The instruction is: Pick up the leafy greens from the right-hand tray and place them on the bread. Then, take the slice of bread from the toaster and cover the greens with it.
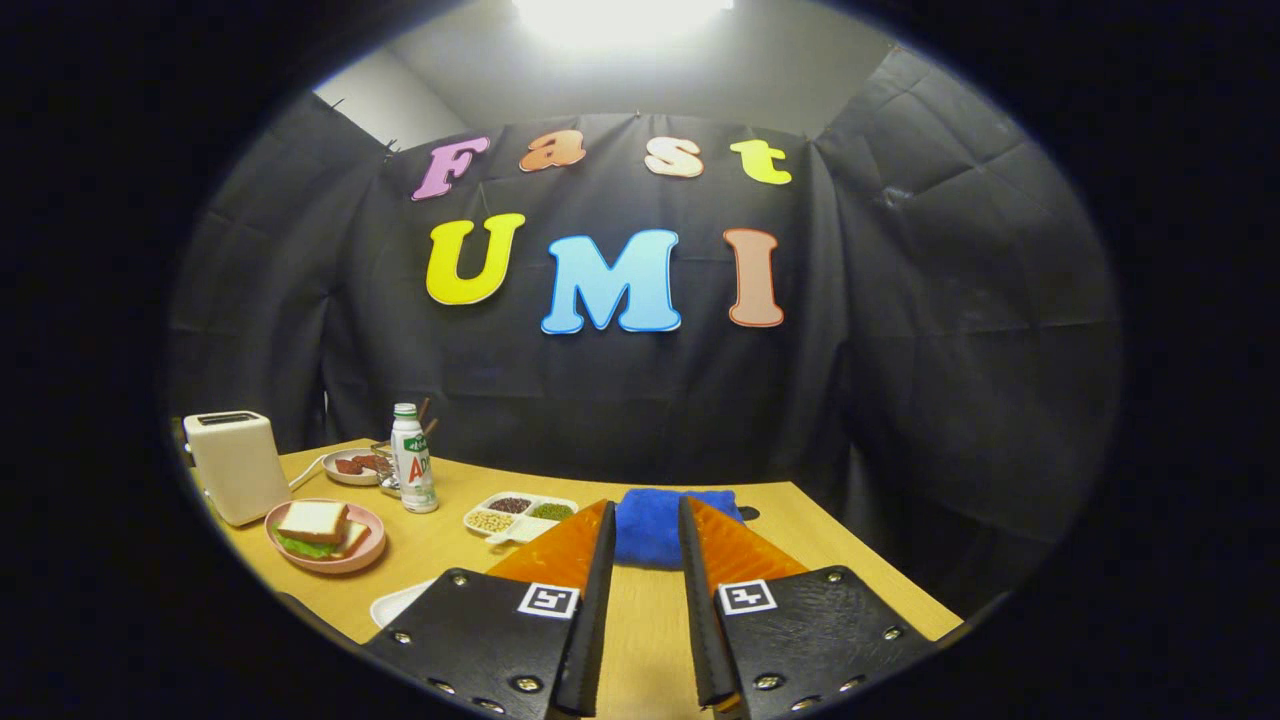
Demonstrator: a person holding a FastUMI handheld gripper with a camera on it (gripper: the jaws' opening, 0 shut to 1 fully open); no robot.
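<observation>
On the pink plate (372, 548) the greens (300, 545) already lie between 2 slices, the top bread slice (314, 519) covering them, as the task wants. The toaster (237, 465) stands just behind. The hand-held gripper (645, 520) hangs open and empty above the counter (640, 610), well apart from the plate.

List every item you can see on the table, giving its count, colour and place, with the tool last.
toaster: one, cream, far corner of the table
pink plate: one, pink, in front of the toaster, holding a sandwich
sandwich: one, white bread over leafy greens, on the pink plate
bottle: one, white with green cap, beside the toaster
small plate: one, white, behind the bottle
divided tray: one, white, holding beans, ahead of the fingers
blue cloth: one, blue, just beyond the fingers
table: one, wooden
tool: one, fingers apart, holding nothing
</observation>
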